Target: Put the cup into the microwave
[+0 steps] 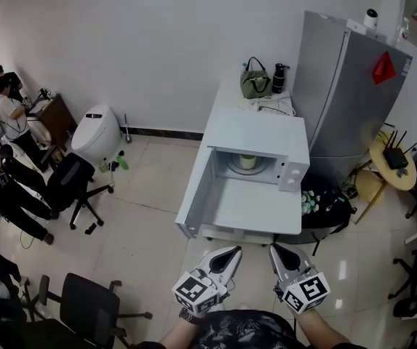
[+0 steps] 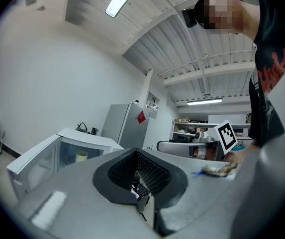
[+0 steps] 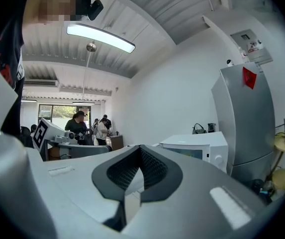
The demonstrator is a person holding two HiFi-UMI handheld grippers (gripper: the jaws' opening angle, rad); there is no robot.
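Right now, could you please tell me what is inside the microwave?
A pale cup stands on the round tray inside the open microwave. The cavity's upper part and far corners are hidden under the microwave's top.

The cup (image 1: 247,161) stands deep inside the microwave (image 1: 255,133), whose roof edge hides part of it, so its contents cannot be told. The person's forearms (image 1: 186,333) behind the left claw (image 1: 230,253) and the right claw (image 1: 276,250) are cut off by the near edge of the head view. The small greenish things (image 1: 311,201) on the floor right of the microwave are too small to name. The people (image 1: 4,107) at far left are cropped by the edge
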